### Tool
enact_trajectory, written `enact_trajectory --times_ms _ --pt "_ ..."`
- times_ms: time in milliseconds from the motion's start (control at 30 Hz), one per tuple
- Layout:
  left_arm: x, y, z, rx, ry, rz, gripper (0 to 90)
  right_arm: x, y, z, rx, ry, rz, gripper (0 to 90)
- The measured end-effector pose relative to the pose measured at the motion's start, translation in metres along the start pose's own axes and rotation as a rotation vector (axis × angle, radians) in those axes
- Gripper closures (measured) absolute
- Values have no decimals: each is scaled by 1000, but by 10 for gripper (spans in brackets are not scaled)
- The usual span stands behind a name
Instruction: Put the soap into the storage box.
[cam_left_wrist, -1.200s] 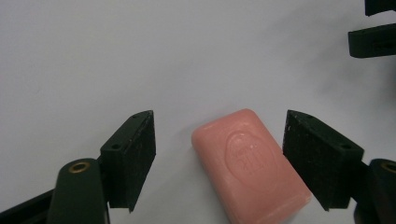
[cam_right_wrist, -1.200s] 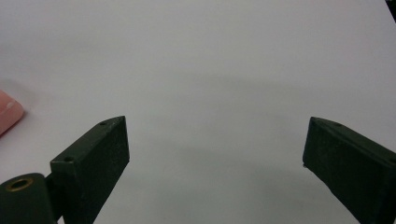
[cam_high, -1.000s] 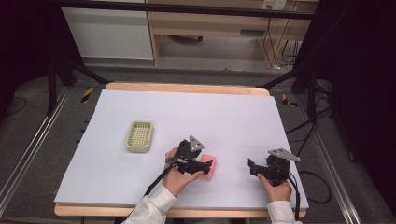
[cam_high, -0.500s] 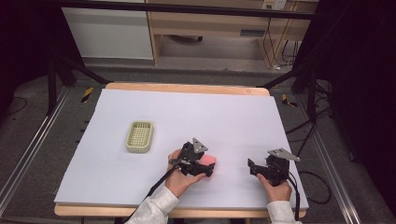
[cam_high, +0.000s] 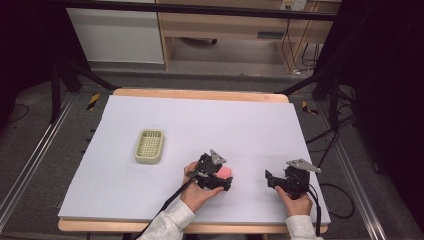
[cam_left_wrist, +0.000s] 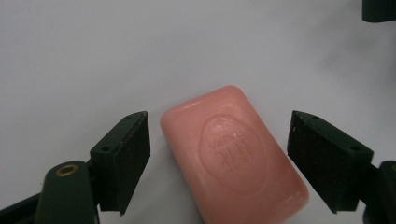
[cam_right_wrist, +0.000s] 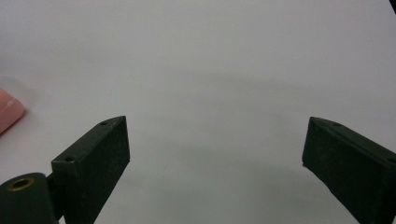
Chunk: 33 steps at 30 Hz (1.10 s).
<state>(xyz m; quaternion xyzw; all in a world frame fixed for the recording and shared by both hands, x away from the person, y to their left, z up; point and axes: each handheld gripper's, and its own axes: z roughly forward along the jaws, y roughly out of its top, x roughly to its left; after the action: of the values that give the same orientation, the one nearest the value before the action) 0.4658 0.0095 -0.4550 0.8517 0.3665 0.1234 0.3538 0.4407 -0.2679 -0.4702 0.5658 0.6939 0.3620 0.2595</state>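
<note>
From above, the left claw (cam_high: 223, 178) straddled a pink rectangular soap bar (cam_high: 225, 172) on the white desk (cam_high: 210, 120), near edge; the ribbed green soap dish (cam_high: 149, 147) sat empty, far left. Up close, the left claw (cam_left_wrist: 219, 154) had just been opening, soap bar (cam_left_wrist: 236, 156) between but untouched. The right claw (cam_right_wrist: 215, 163) gaped idle. Grasp and placement probably remained.

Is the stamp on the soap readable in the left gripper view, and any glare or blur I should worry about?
Left gripper view: soap sharp, stamp embossed but too soft to read, no glare. Right gripper view: even light, faint shadows on the table. High view: surroundings dark, table evenly lit.
</note>
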Motion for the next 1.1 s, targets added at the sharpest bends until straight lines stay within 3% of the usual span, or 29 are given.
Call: enact_trajectory --times_ms 333,600,1000,1100 --pt "-3 -1 9 37 1 -8 223 0 0 1 4 0 -2 80" --pt "-2 -1 9 43 -4 -28 226 0 0 1 6 1 -4 81" --pt "-2 -2 6 48 -34 -44 310 0 0 1 9 -1 -6 82" --pt "-2 -2 6 49 -27 -30 308 0 0 1 9 -1 -7 82"
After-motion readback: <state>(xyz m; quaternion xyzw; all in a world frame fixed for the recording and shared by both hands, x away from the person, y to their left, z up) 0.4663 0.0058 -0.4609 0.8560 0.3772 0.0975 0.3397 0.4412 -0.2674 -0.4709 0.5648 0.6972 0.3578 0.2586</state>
